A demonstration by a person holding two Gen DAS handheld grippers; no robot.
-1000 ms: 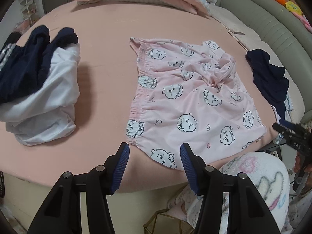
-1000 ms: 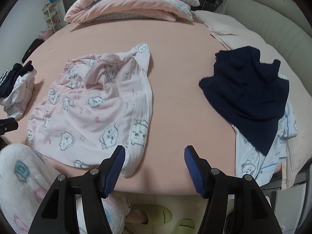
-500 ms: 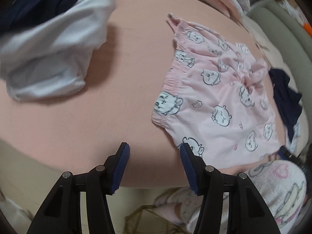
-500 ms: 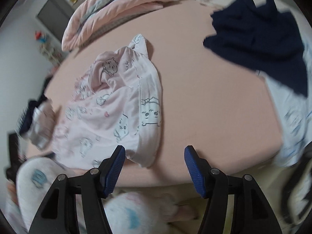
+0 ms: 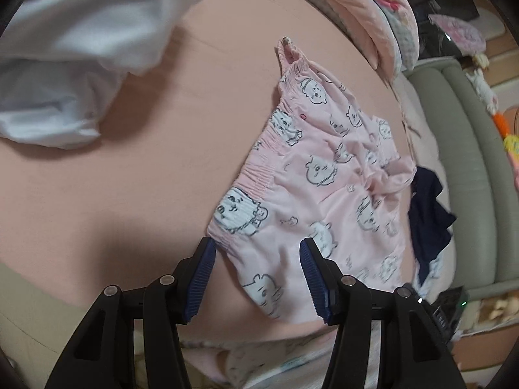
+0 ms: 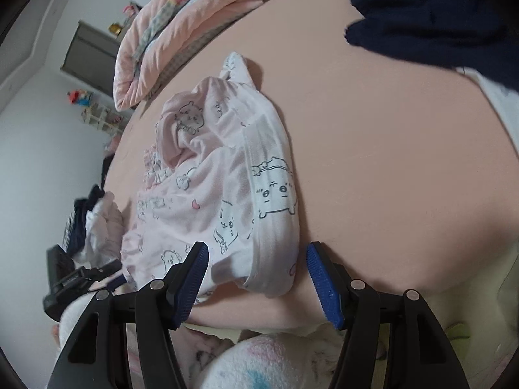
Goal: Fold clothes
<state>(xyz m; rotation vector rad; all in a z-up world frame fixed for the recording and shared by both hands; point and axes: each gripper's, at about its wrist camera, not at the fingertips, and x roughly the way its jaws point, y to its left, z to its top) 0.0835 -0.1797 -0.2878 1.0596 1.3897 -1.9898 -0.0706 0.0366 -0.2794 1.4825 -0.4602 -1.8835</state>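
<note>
From the left wrist we see the left tongs (image 5: 256, 269) spread wide, holding nothing, low over the near waistband corner of the pink shorts (image 5: 324, 188). The shorts lie fairly flat on the bed (image 5: 136, 175), elastic edge toward our left, which we judge suits a corner pick-up: the left blue pad sits just beside the waistband end and the right pad over the cloth, so a close would catch that corner. The tool is tilted, leaning in from the bed's near edge. A white garment (image 5: 74, 64) lies bunched well apart up left, and a navy garment (image 5: 428, 217) sits beyond the shorts on the right

From the right wrist we see the right tongs (image 6: 256, 272) also spread wide and empty, straddling the near hem corner of the shorts (image 6: 227, 188). The cloth is rumpled toward the middle. This tool is rolled too, approaching low from the bed's (image 6: 373, 162) edge. The navy garment (image 6: 431, 19) lies top right, well apart. We judge both corners are lined up for a matched grasp, not yet made
</note>
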